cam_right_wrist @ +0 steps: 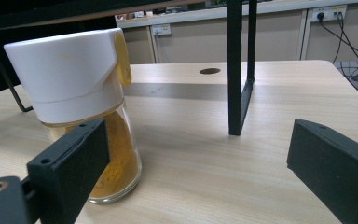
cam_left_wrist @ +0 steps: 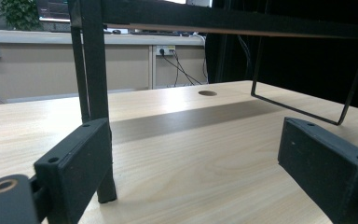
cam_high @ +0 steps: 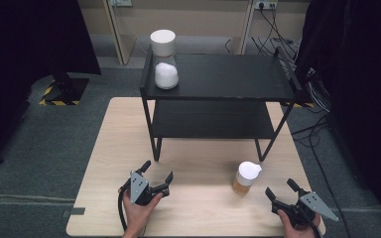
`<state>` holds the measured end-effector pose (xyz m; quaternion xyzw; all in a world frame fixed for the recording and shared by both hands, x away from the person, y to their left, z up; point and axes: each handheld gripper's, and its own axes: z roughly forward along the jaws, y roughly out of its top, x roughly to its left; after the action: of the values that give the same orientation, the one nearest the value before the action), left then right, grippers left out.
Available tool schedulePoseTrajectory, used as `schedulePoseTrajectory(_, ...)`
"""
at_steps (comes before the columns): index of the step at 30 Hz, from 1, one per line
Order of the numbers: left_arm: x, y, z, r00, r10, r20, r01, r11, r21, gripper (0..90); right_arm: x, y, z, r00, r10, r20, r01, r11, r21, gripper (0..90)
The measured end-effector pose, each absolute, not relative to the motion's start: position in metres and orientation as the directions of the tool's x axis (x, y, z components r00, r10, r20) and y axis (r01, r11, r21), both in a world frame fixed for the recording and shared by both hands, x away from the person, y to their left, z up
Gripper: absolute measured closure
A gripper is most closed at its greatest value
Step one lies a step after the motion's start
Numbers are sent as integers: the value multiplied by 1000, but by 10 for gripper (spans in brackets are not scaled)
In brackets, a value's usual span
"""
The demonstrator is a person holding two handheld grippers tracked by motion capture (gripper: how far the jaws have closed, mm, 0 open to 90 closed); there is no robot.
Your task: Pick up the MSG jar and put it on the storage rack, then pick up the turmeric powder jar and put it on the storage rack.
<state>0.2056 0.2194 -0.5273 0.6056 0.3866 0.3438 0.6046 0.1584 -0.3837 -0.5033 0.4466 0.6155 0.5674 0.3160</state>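
Even overhead light; soft shadow under the shelf [cam_left_wrist: 186, 119]; dark, dim edges.

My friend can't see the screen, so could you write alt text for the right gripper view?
A glass jar of yellow-orange powder with a white lid stands on a pale wooden table, beyond the open right gripper and near its left jaw. Behind stands a black shelf leg.

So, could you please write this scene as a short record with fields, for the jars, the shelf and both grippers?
surface: wooden table
shelf: black two-level rack standing on the table
jar on table: glass jar with yellow powder, white lid, upright, in front of the rack
jar on rack: jar with white contents, white lid, top level, left end
left gripper: open, holds nothing, near the rack's front left leg
right gripper: open, holds nothing, just right of the yellow powder jar
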Motion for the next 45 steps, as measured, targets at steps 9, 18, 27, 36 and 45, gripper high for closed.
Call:
schedulePoseTrajectory(9,206,218,-530,462,885,-57,57,35,998,92,158,-384,-503,-401,908,118,191,-43,981,60)
schedulePoseTrajectory(18,206,219,-531,461,885,-69,58,48,997,92,159,-383,-503,-401,909,117,194,-40,980,59)
schedulePoseTrajectory(27,206,219,-531,461,884,-71,59,49,997,91,159,-383,-503,-404,908,114,193,-37,980,59)
schedulePoseTrajectory(36,205,219,-531,461,885,-67,55,47,997,91,158,-384,-504,-404,907,114,188,-39,981,56)
schedulePoseTrajectory(45,206,220,-531,461,885,-72,58,51,997,89,158,-383,-503,-404,908,112,188,-37,981,56)
